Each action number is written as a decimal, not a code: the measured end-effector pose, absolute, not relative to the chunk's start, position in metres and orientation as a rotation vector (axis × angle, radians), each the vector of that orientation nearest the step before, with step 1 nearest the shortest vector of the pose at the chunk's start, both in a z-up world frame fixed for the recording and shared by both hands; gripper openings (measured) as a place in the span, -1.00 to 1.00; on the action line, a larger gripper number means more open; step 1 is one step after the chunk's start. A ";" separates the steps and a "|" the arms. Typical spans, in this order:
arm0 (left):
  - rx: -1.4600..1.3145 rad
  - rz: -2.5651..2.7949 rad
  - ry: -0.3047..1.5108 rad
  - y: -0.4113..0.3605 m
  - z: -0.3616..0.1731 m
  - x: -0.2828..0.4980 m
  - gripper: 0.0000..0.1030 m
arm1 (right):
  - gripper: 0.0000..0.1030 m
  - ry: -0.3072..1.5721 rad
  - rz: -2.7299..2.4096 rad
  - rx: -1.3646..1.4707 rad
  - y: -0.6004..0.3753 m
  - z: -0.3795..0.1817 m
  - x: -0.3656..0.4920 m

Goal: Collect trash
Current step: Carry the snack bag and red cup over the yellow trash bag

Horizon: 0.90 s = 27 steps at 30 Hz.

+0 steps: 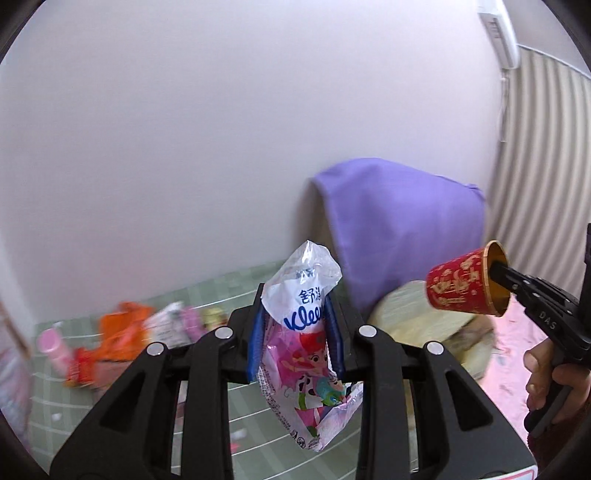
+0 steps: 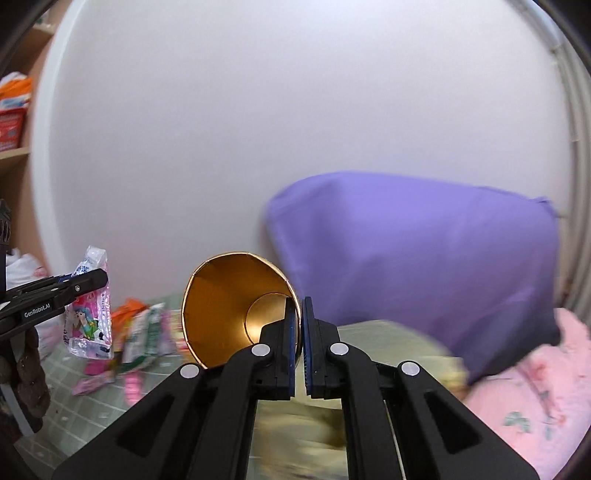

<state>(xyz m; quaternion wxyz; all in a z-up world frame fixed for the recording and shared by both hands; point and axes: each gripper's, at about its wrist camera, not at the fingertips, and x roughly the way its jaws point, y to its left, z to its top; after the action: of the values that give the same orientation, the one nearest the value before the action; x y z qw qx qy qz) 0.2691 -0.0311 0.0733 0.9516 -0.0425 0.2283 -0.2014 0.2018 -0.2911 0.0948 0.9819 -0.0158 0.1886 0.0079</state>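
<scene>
My left tool point(image 1: 295, 332) grips a crinkly pink-white tissue wrapper point(image 1: 303, 332); right tool point(image 2: 300, 332) pinches the red-gold paper cup point(image 2: 236, 306) rim, left of the purple pillow point(image 2: 424, 258). Thin rim hold, so cup may slip w/ a fast swing.

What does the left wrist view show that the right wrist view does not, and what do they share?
Only the left wrist view shows the paper cup's red printed outside, the air conditioner high on the wall and the ribbed curtain. Only the right wrist view shows the cup's gold inside, with the right gripper pinching its rim, and wooden shelves at the left edge. Both show the purple pillow, the tissue pack wrapper clamped in the left gripper, loose wrappers on the green sheet and pink bedding.
</scene>
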 end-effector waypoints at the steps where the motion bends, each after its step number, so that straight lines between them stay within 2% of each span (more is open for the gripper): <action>1: -0.094 -0.447 0.464 -0.045 0.075 0.274 -0.47 | -0.89 0.371 -0.020 -0.031 -0.303 0.099 0.195; 9: -0.123 -0.782 0.506 -0.165 0.076 0.300 -0.47 | -0.89 0.360 -0.253 0.024 -0.389 0.117 0.143; 13: -0.067 -1.014 0.701 -0.228 0.045 0.327 -0.47 | -0.89 0.374 -0.303 0.045 -0.405 0.115 0.130; 15: 0.045 -1.060 0.848 -0.260 0.017 0.340 -0.47 | -0.89 0.383 -0.309 0.055 -0.414 0.115 0.127; 17: 0.172 -0.991 0.860 -0.277 -0.001 0.349 -0.53 | -0.89 0.399 -0.311 0.069 -0.417 0.111 0.127; 22: 0.222 -0.835 0.787 -0.271 -0.008 0.379 -0.65 | -0.89 0.450 -0.260 0.103 -0.414 0.098 0.153; 27: 0.217 -0.789 0.794 -0.253 -0.012 0.393 -0.67 | -0.89 0.505 -0.142 0.171 -0.404 0.078 0.186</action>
<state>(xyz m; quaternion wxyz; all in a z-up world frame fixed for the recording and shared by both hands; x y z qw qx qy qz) 0.3927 -0.2529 -0.0116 0.8420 0.1025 0.3757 -0.3734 0.1865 -0.4036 0.0778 0.9622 0.0846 0.2493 -0.0701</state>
